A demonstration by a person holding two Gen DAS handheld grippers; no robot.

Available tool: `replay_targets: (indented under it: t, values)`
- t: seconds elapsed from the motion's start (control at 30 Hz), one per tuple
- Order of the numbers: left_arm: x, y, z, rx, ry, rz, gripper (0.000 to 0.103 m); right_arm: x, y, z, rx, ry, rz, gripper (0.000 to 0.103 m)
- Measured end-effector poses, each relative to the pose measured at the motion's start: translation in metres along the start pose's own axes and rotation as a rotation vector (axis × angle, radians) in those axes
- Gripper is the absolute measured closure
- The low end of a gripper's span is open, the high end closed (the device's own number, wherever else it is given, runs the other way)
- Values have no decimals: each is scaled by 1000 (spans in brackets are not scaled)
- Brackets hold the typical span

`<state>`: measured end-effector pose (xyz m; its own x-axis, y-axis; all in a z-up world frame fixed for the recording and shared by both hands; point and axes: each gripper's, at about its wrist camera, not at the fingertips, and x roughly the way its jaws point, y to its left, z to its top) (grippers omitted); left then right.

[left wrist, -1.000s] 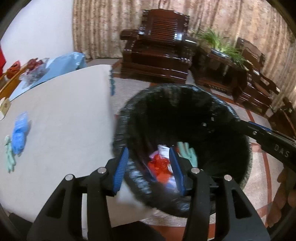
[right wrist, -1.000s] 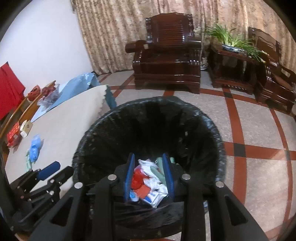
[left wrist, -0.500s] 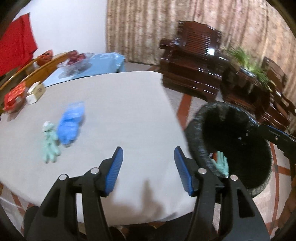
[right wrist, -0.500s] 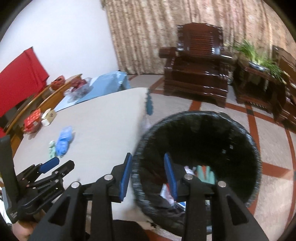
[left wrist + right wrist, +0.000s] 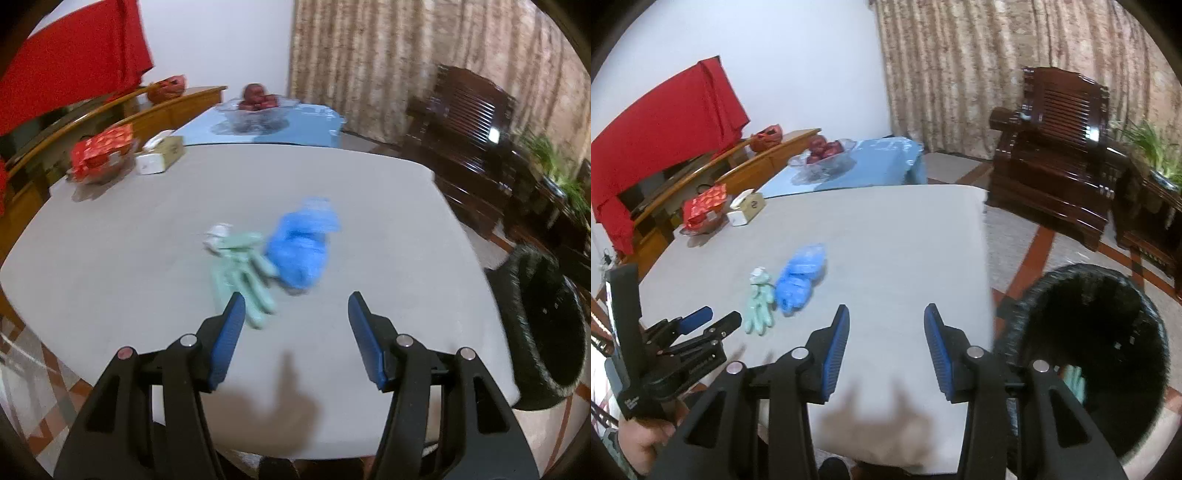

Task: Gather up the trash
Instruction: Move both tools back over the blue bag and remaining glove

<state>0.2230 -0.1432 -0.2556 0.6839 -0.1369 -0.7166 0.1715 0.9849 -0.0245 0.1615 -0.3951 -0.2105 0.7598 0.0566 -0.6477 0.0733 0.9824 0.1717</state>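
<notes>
A mint green glove [image 5: 242, 273] and a crumpled blue glove [image 5: 301, 245] lie side by side on the grey table [image 5: 147, 229]. My left gripper [image 5: 295, 310] is open and empty, just short of them. In the right wrist view the green glove [image 5: 759, 306] and blue glove [image 5: 799, 278] lie left of centre, with the left gripper [image 5: 718, 319] beside them. My right gripper [image 5: 884, 317] is open and empty over the table's near edge. The black-lined trash bin [image 5: 1097, 354] stands on the floor to the right, with a green glove [image 5: 1073, 380] inside.
A red gift box [image 5: 101, 151] and a tissue box [image 5: 160, 155] sit at the table's far left. A bowl of red fruit [image 5: 256, 107] stands on a blue cloth beyond. Dark wooden armchairs [image 5: 1056, 173] and plants line the right side.
Both grippers swung left, away from the bin and over the table. The gloves on the table are now in front of the left gripper. Both stayed open.
</notes>
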Motion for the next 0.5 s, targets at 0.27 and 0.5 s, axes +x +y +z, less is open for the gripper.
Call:
replay_targets:
  t: [0.27, 0.5]
  values:
    - [24, 46, 6, -39, 8, 34, 46, 49, 41, 2, -46, 55, 43, 61]
    - [54, 60, 3, -47, 42, 26, 46, 93, 72, 3, -90, 93, 67, 61]
